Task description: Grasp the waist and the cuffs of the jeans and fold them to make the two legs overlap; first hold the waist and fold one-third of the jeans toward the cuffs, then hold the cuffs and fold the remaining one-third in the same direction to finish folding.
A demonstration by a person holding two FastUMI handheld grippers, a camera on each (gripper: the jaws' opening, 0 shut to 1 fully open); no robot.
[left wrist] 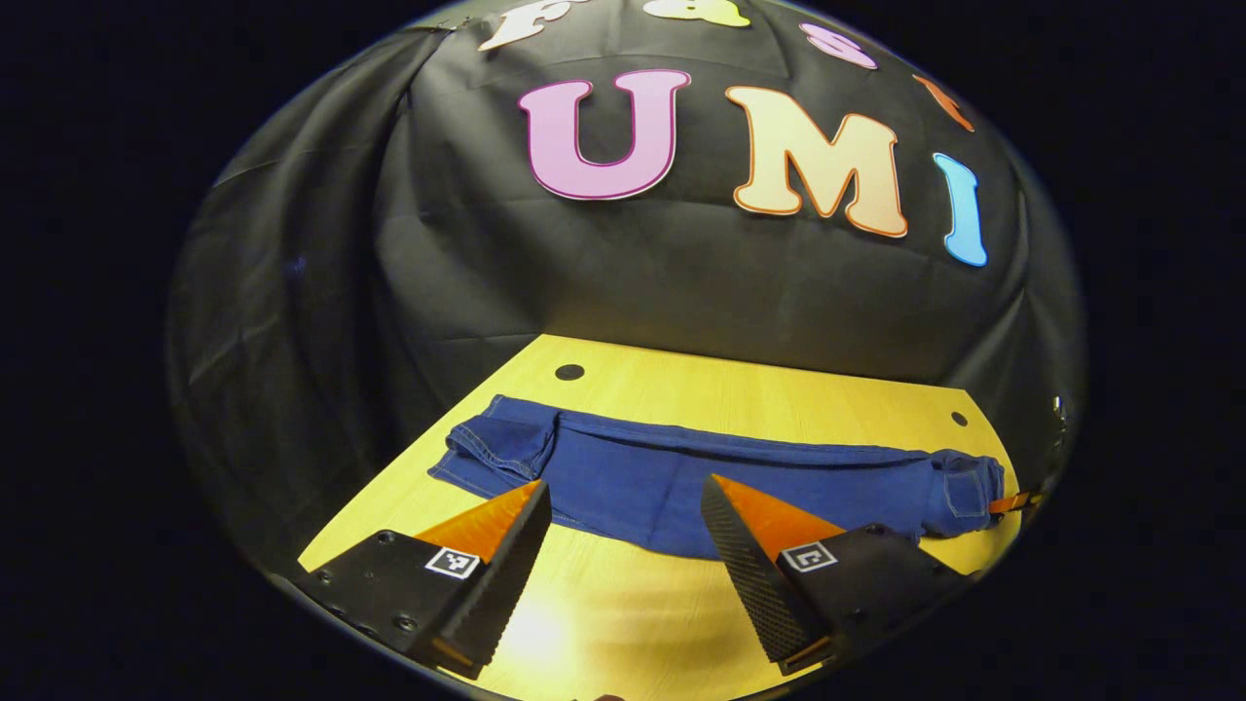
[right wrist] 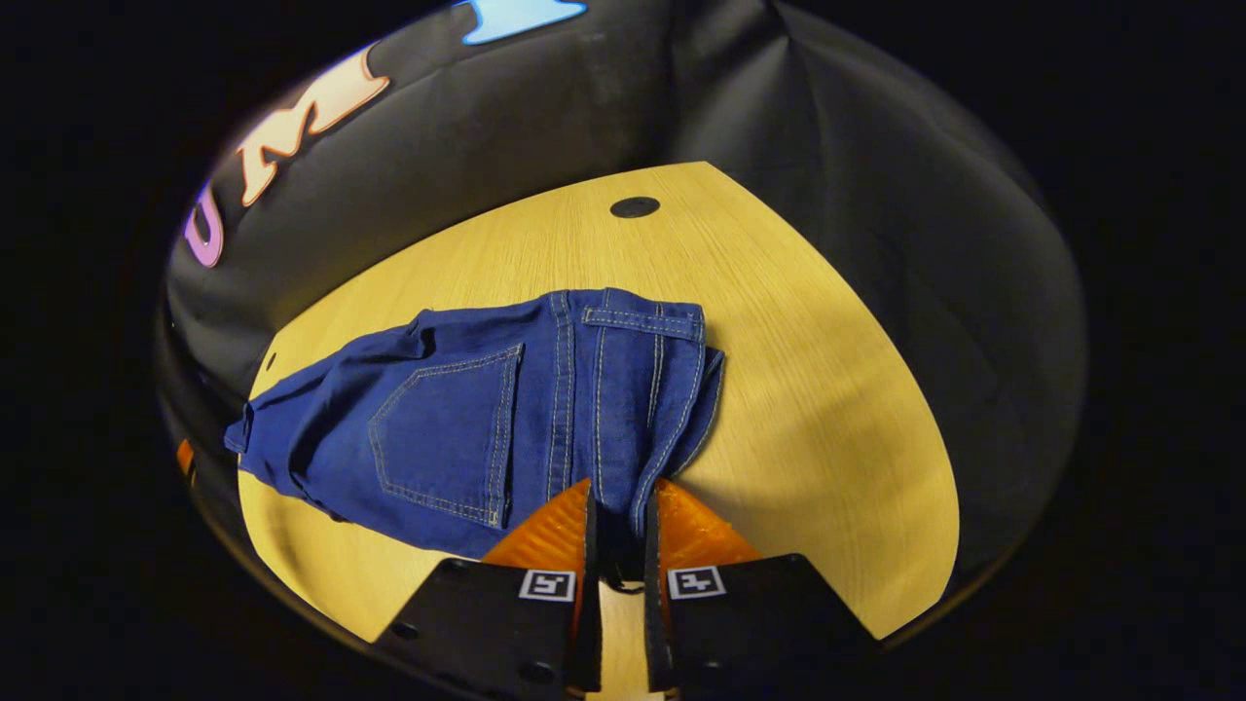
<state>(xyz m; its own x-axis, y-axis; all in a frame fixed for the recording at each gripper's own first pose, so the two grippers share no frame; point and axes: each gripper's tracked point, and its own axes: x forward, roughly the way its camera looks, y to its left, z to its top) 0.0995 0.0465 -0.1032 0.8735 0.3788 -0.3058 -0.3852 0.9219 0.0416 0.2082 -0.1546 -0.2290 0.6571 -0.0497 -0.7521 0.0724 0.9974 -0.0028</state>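
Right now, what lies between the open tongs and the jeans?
In the left gripper view, only a bare strip of table lies between the left tongs and the jeans.

Jeans (left wrist: 681, 477) on wooden table (left wrist: 759, 389)

A yellow wooden worktop (left wrist: 779, 389) sits low in the left gripper view, with small dark round holes (left wrist: 569, 372) near its far corners. A wrinkled black cloth wall (left wrist: 389, 273) stands behind it. Bright light shines on the wood at the bottom.
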